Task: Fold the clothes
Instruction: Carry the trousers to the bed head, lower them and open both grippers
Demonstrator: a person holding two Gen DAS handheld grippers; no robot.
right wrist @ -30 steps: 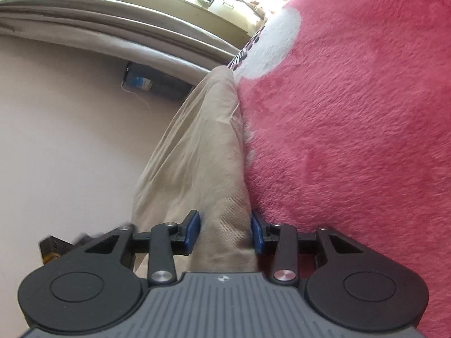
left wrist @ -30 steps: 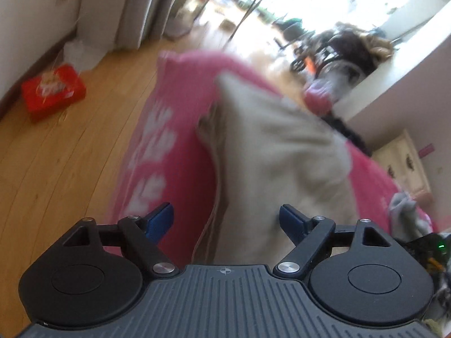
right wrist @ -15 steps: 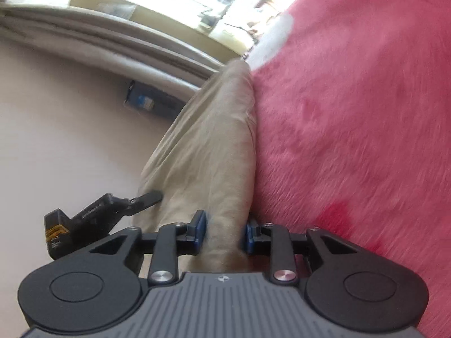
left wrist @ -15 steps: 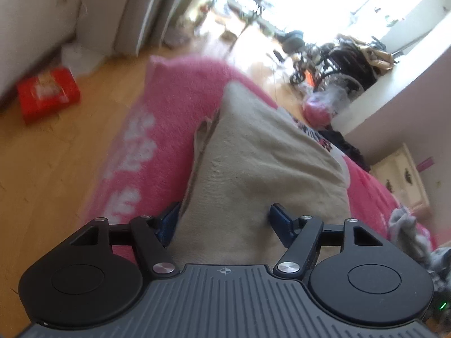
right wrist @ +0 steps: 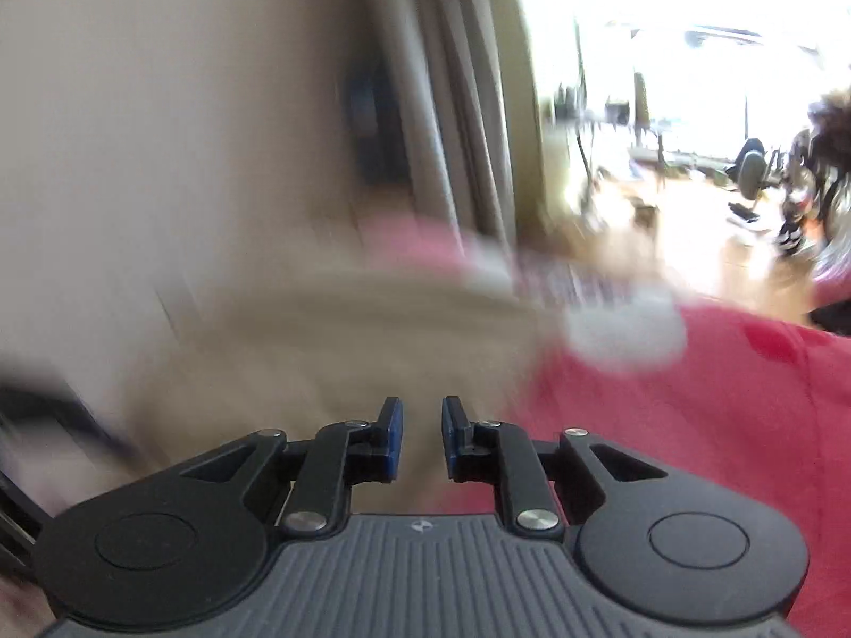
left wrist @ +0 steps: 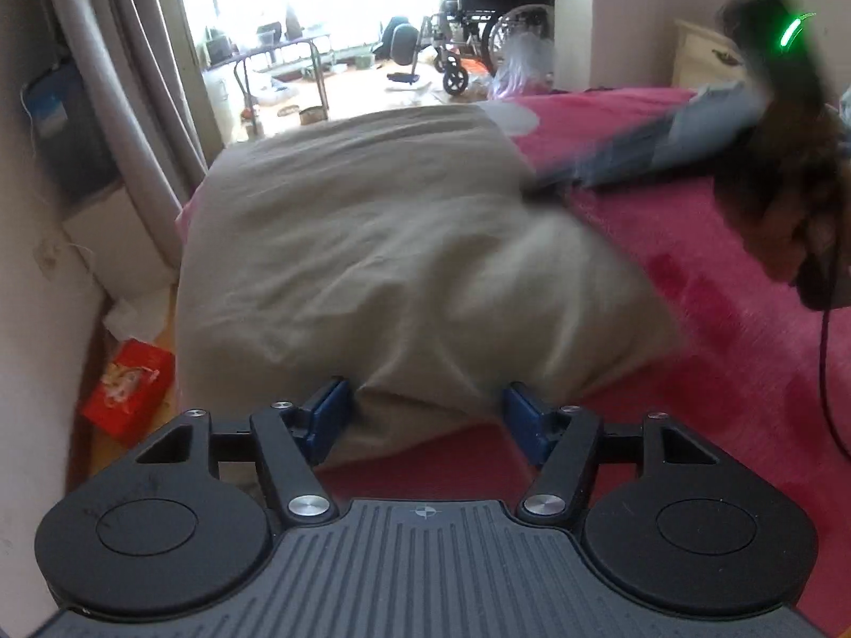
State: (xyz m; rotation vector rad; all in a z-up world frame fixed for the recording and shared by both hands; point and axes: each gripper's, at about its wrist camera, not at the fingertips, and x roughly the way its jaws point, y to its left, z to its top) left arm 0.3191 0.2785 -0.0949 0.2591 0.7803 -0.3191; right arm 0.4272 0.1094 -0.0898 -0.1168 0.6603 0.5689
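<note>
Pink bed (left wrist: 718,351) carried the beige garment (left wrist: 372,244), its near edge overhanging the floor.
Left hand-held gripper (left wrist: 425,414) was closing, not clamped; right hand-held gripper (right wrist: 422,438) closed nearly empty: garment could slide off.

The left gripper (left wrist: 425,414) straddles the beige garment's (left wrist: 372,255) near edge, seemingly ungripped, on the pink blanket (left wrist: 718,372).

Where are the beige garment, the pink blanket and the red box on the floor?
beige garment (left wrist: 372,266): left wrist view, middle of the crumpled cloth.
pink blanket (left wrist: 718,372): left wrist view, bare stretch right of the garment.
red box (left wrist: 130,391): left wrist view, its top face.
</note>
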